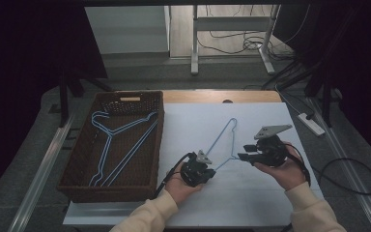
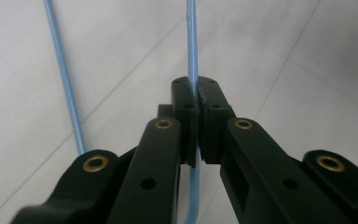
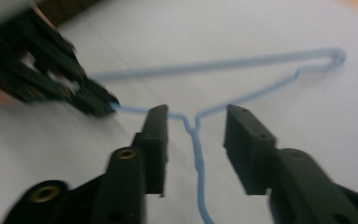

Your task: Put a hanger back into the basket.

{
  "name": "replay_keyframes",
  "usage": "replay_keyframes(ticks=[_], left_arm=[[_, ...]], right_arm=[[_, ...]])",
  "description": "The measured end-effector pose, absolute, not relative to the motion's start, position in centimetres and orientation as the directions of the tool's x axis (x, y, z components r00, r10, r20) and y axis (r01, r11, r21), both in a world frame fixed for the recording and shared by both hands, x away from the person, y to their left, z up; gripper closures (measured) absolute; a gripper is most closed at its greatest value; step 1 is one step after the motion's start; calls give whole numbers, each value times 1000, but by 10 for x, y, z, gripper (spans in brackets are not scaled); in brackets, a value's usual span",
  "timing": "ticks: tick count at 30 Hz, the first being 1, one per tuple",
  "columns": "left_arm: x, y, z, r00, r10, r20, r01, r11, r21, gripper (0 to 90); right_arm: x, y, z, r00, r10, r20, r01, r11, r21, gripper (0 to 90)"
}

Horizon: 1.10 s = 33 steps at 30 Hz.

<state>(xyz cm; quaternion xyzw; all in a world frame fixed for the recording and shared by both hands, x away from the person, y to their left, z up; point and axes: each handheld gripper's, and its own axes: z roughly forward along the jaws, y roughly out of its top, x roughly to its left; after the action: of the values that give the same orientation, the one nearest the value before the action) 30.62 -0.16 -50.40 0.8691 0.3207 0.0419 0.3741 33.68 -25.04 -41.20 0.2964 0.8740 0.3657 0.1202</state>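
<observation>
A light blue wire hanger [image 1: 221, 137] lies on the white table top [image 1: 251, 193]. My left gripper [image 1: 211, 170] is shut on one arm of it; in the left gripper view the pads [image 2: 189, 112] pinch the thin blue wire [image 2: 192, 56]. My right gripper [image 1: 244, 156] stands open at the hanger's twisted neck. In the right gripper view the neck [image 3: 196, 140] runs between the two fingers [image 3: 156, 135], apart from both pads, and the left gripper [image 3: 51, 74] grips the wire at the upper left.
A brown wicker basket [image 1: 160, 145] at the left of the table holds blue wire hangers [image 1: 121, 140]. A power strip [image 1: 311, 123] and cables lie on the floor to the right. Metal frame legs [image 1: 194, 48] stand behind the table.
</observation>
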Motion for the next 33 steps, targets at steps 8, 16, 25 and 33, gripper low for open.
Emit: replay_keyframes(ticks=[8, 16, 25, 33], left_arm=[[308, 12, -486, 748, 623, -228, 563, -414, 715, 870], [306, 15, -467, 735, 630, -251, 566, -366, 739, 870], [298, 16, -441, 747, 607, -270, 546, -330, 770, 871], [292, 32, -405, 769, 577, -276, 509, -291, 810, 871]], right_arm=[[319, -279, -385, -765, 642, 54, 341, 332, 880, 421], [307, -302, -387, -764, 642, 66, 303, 265, 916, 400], [299, -325, -402, -734, 672, 99, 328, 223, 918, 398], [301, -333, -423, -716, 687, 122, 376, 233, 897, 389]])
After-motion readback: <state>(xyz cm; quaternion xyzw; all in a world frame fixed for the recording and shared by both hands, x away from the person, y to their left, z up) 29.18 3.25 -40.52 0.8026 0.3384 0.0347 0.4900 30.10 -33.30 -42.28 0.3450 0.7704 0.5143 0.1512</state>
